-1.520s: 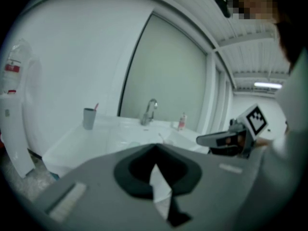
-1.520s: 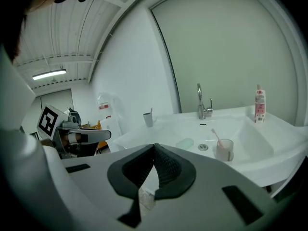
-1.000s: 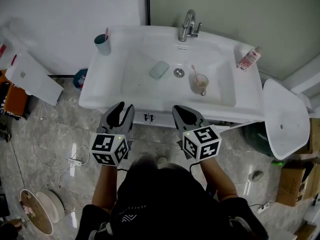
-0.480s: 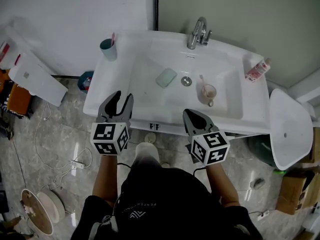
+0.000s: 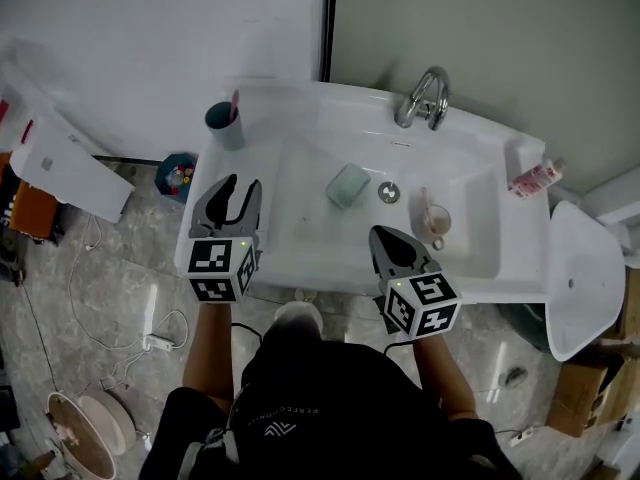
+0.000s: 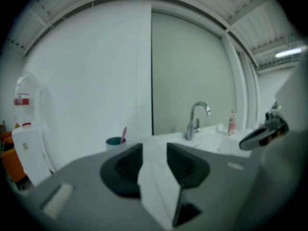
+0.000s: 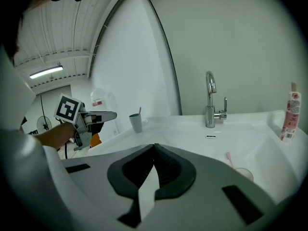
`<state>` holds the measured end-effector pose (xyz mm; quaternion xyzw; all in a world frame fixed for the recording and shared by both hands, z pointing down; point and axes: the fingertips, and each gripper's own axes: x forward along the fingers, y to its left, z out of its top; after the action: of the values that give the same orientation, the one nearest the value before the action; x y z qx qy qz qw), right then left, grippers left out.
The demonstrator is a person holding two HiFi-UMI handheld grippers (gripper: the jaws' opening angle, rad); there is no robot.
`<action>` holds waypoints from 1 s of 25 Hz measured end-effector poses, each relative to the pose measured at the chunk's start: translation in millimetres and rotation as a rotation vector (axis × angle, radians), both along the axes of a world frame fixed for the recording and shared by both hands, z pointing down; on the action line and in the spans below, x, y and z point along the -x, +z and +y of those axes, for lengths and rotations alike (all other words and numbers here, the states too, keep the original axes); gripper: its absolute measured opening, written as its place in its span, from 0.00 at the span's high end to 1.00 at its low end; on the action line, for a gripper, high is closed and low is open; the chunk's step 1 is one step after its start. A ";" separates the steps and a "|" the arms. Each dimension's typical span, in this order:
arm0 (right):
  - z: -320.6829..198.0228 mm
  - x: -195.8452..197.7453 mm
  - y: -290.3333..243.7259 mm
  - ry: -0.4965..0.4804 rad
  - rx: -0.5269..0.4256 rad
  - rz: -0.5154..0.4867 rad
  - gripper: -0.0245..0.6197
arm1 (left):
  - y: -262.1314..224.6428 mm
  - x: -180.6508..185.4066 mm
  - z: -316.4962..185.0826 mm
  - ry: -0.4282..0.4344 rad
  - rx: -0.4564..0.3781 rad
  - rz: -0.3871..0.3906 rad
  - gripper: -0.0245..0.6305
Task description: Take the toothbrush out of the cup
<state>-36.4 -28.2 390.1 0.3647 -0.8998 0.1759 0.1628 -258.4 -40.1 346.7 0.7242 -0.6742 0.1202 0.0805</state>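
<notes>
The pink toothbrush [image 5: 235, 103] is standing in the teal cup [image 5: 224, 128] on the back-left corner of the sink [image 5: 300, 260]. The left gripper [image 5: 241, 181] hovers over the sink's front-left edge, short of that cup; its jaws have just been opening and are wide apart with nothing between them. The right gripper [image 5: 380, 234] is over the front rim, jaws pressed together, empty. A clear cup [image 5: 438, 224] with a second brush [image 5: 426, 204] sits in the basin, right of the drain.
</notes>
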 end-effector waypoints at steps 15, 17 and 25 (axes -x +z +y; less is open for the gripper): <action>-71.6 61.6 21.4 0.003 0.077 0.046 0.96 | -5.6 71.3 -111.8 -0.016 0.008 -0.145 0.74; -79.1 64.5 25.3 0.008 0.086 0.053 0.96 | -4.0 77.1 -124.9 -0.016 0.019 -0.175 0.74; -95.0 76.6 37.8 0.012 0.124 0.080 0.96 | 14.1 92.8 -155.0 -0.026 0.093 -0.236 0.74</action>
<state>-113.1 -123.2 427.9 0.3660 -0.8778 0.2173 0.2198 -351.2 -195.1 360.8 0.6918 -0.6820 0.2347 0.0357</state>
